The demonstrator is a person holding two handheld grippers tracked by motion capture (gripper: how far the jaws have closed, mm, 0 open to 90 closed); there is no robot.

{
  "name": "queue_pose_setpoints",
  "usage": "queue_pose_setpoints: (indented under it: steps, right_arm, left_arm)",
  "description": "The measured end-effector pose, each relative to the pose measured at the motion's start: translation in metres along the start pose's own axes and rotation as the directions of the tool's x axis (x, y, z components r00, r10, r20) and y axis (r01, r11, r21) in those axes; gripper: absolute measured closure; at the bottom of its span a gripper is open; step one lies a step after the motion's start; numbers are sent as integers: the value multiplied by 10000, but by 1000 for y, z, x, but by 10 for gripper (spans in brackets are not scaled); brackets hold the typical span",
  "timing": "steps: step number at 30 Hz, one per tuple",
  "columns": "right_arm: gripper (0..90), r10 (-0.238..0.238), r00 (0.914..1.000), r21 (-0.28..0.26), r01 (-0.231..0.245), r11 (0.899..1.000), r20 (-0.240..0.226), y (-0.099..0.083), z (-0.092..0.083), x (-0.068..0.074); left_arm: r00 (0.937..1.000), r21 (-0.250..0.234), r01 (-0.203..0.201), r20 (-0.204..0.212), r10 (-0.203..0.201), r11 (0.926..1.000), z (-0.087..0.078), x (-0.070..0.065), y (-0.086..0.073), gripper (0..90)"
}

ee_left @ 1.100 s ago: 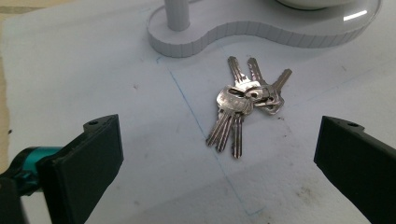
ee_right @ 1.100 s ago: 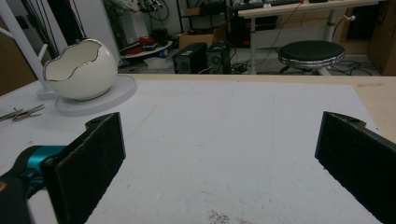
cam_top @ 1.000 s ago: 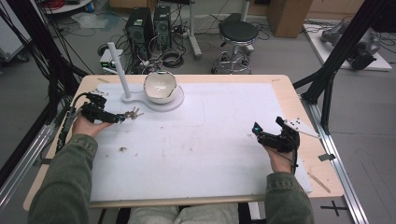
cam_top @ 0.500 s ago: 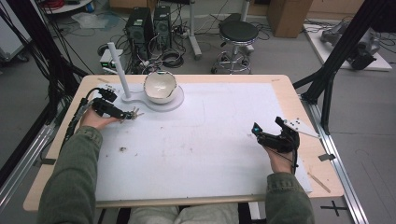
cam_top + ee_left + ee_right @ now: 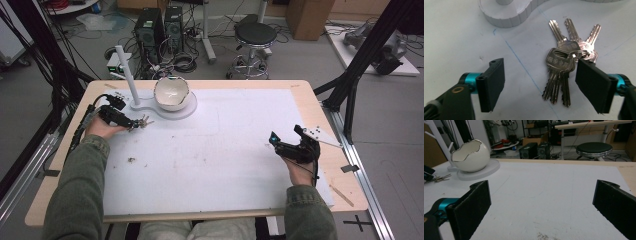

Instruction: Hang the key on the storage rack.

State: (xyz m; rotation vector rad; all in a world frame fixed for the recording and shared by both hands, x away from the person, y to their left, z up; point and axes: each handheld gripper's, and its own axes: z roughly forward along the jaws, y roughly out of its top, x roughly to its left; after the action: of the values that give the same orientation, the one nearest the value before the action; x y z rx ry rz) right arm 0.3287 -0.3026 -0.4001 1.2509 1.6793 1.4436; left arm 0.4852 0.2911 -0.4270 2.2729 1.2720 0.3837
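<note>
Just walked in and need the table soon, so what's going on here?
A person is working with a gripper in each hand. The left gripper sits over a bunch of keys lying on the white mat near the egg-shaped bowl; its jaws have just been closing around them, not yet pinching. The right gripper rests open, holding nothing.

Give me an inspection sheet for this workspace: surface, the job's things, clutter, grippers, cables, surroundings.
Surface: white mat on a wooden table, with small dark specks.
Job's things: bunch of keys lying flat on the mat beside the white stand base.
Clutter: egg-shaped bowl on the stand's base.
Grippers: left hand-held gripper has just been closing, keys between its jaws, one jaw touching the ring, the other apart; right hand-held gripper open, nothing between its jaws.
Cables: one trails from the left gripper over the table edge.
Surroundings: stool, computer towers, floor wiring.
</note>
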Motion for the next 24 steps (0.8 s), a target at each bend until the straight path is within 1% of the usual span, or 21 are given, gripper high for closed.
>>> queue_pose_setpoints:
  steps: [1, 2, 5, 7, 8, 9, 10, 11, 12, 13, 14, 15, 16, 17, 18, 19, 20, 21, 22, 24]
  right_arm:
    - [6, -47, 10000, -9, 47, 10000, 18, 0, 0, 0]
    - [6, -96, 10000, -14, 96, 10000, 16, 0, 1, -1]
    - [6, -92, 10000, -19, 92, 10000, 25, 0, 1, -1]
    - [6, -82, 10000, -22, 82, 10000, 25, 0, 1, -1]
    - [6, -30, 10000, -13, 30, 10000, -13, 0, 0, 0]
    - [6, -30, 10000, -13, 30, 10000, -13, 0, 0, 0]
    - [6, -83, 10000, 16, 84, 10000, -32, 0, 0, 0]
    - [6, -83, 10000, 16, 84, 10000, -32, 0, 0, 0]
    - [6, -93, 10000, 17, 93, 10000, -23, 0, 0, 0]
    - [6, -93, 10000, 17, 93, 10000, -23, 0, 0, 0]
    - [6, -124, 9999, 17, 124, 9999, -34, 0, 0, 0]
    - [6, -124, 9999, 17, 124, 9999, -34, 0, 0, 0]
    - [6, -130, 9999, -32, 130, 9999, -20, 0, 0, 0]
    - [6, -130, 9999, -32, 130, 9999, -20, 0, 0, 0]
    - [6, -72, 10000, -2, 72, 10000, -11, 0, -1, 0]
    - [6, -72, 10000, -2, 72, 10000, -11, 0, -1, 0]
    - [6, -72, 10000, -3, 72, 10000, -31, 0, 0, 0]
    - [6, -64, 10000, 2, 64, 10000, -14, 0, 0, 0]
    - [6, -93, 10000, 12, 93, 10000, -37, 0, 0, 0]
    - [6, -70, 10000, 29, 70, 10000, -53, 0, 0, 0]
  left_arm:
    - [10000, 12, 11, 6, -11, 10000, 0, 0, 0, 272]
    - [10000, 43, -29, 60, 29, 10000, 1, -1, 0, 308]
    - [9997, 113, -183, 157, 181, 9998, 4, -4, 0, 333]
    - [9995, 71, -169, 258, 167, 9998, 4, -3, 0, 361]
    - [9996, 45, -76, 288, 74, 10000, 3, -4, 0, 429]
    - [9996, 45, -76, 288, 74, 10000, 3, -4, 0, 486]
    - [9995, 77, -11, 306, 9, 10000, 2, -5, 1, 557]
    - [9995, 77, -11, 306, 9, 10000, 2, -5, 1, 651]
    - [9994, 68, 37, 331, -39, 10000, 1, -6, 1, 718]
    - [9992, 44, 40, 406, -41, 10000, 0, -5, 1, 718]
    - [9993, 36, 5, 385, -7, 10000, 0, -5, 1, 754]
    - [9993, -7, -70, 367, 70, 10000, -1, -5, 1, 754]
    - [9992, -31, -59, 395, 60, 10000, -2, -4, 1, 795]
    - [9994, -87, -114, 334, 117, 9999, -4, -4, 0, 795]
    - [9998, -190, -46, 217, 51, 9998, -6, -3, 0, 857]
    - [9998, -278, 10, 186, -4, 9996, -9, -1, -1, 857]
    - [10000, -310, 22, 29, -21, 9995, -11, 1, -2, 880]
    - [9999, -187, 104, 94, -102, 9998, -11, 3, -4, 889]
    - [9998, -181, 91, 179, -88, 9998, -11, 4, -6, 889]
    - [9999, -274, 42, 123, -39, 9996, -10, 2, -8, 889]
